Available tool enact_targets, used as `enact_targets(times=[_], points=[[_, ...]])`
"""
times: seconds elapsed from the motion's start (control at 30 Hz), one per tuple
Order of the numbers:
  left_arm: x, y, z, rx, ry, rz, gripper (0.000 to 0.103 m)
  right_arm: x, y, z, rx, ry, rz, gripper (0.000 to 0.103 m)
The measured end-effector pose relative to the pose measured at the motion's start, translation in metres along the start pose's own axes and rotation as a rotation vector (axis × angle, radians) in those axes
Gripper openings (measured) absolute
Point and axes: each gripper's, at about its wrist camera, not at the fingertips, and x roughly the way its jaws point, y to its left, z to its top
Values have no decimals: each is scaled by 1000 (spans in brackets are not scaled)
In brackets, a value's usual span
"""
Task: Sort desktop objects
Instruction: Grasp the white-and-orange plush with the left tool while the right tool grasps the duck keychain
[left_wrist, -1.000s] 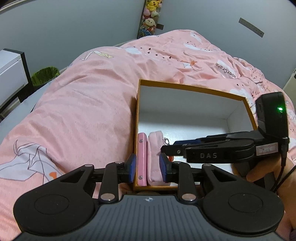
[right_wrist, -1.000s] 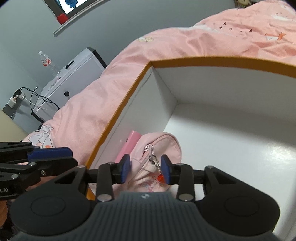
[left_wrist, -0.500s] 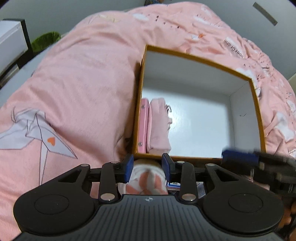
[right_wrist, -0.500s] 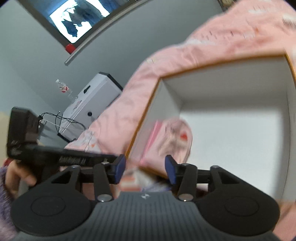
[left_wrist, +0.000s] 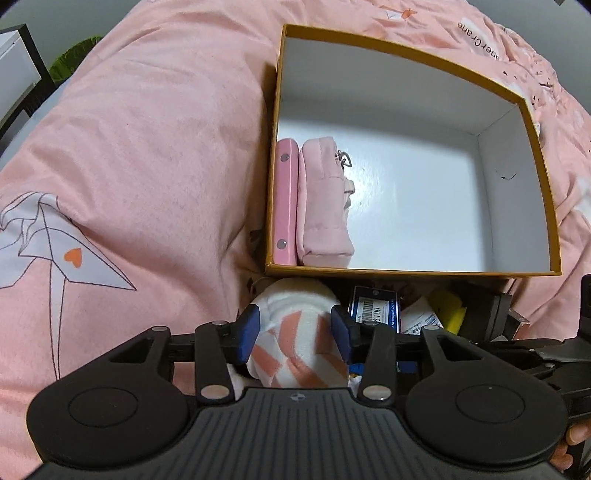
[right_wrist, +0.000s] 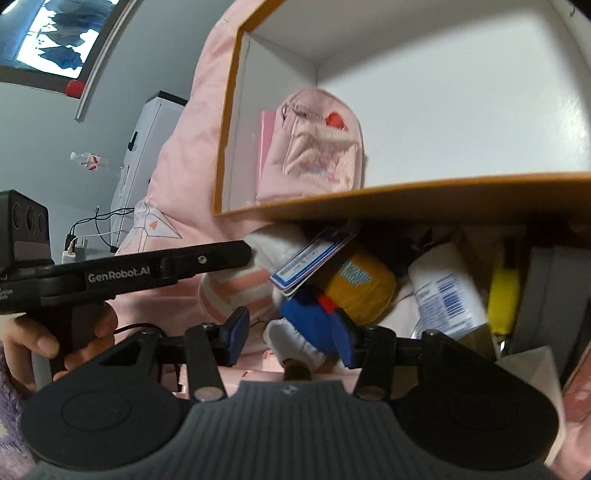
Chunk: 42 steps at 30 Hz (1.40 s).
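The left gripper (left_wrist: 295, 334) is poised over a pink-and-white striped sock bundle (left_wrist: 295, 332) that lies just outside the near wall of the orange-rimmed box (left_wrist: 406, 274). Its jaws have just been opening and are spread on either side of the bundle; whether the pads touch the fabric cannot be told, so no grip is assumed. The right gripper (right_wrist: 290, 338) is spread too, with a white plush piece and a blue item (right_wrist: 306, 317) in the gap but not pinched.

Judged from this, the main risk is a poor hold on the sock bundle: it is soft and rounded, so it may squash or slip out if the pads close too high on it. A barcoded card (left_wrist: 375, 306) lies just beside it and could be dragged along. The 2 grippers are crowded near the same pile, so a collision is possible. The box wall stands right above the pile and could be clipped on the way in.

Counted inside the box: 1 pink notebook (left_wrist: 287, 199) and 1 pink zip pouch (left_wrist: 325, 206), side by side at the left wall. Outside: 1 sock bundle, 1 card, 1 ball of mustard yarn (right_wrist: 364, 286), 1 white labelled bottle (right_wrist: 448, 291), 1 yellow object (right_wrist: 504, 291).
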Motion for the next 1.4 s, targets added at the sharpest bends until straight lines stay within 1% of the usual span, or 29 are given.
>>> enact_targets(times=[0.2, 0.33, 0.37, 0.53, 0.67, 0.73, 0.9, 1.03, 1.17, 1.33, 1.4], points=[[5, 1, 5, 25, 49, -16, 55, 18, 6, 4, 54, 67, -43, 52], [12, 2, 4, 35, 78, -21, 64, 23, 13, 3, 73, 75, -89, 58], [15, 3, 2, 36, 84, -20, 67, 24, 15, 2, 68, 75, -106, 58], [24, 1, -6, 60, 113, -14, 73, 37, 25, -3, 6, 91, -204, 57], [24, 3, -7, 46, 105, -22, 73, 50, 33, -5, -52, 107, -261, 57], [25, 3, -10, 45, 94, -21, 73, 54, 36, -5, -66, 108, -274, 57], [32, -1, -17, 47, 64, 6, 73, 56, 34, -4, -88, 109, -275, 53], [27, -1, -20, 32, 41, 5, 70, 53, 32, -5, -128, 104, -259, 48], [17, -4, -28, 5, 5, -2, 68, 38, 22, -6, -94, 80, -190, 45], [-6, -6, -28, 12, -34, -38, 67, 15, 13, -11, -90, 46, -135, 43], [-16, -8, -28, 22, -57, -44, 67, -4, 13, -11, -88, 26, -85, 43]])
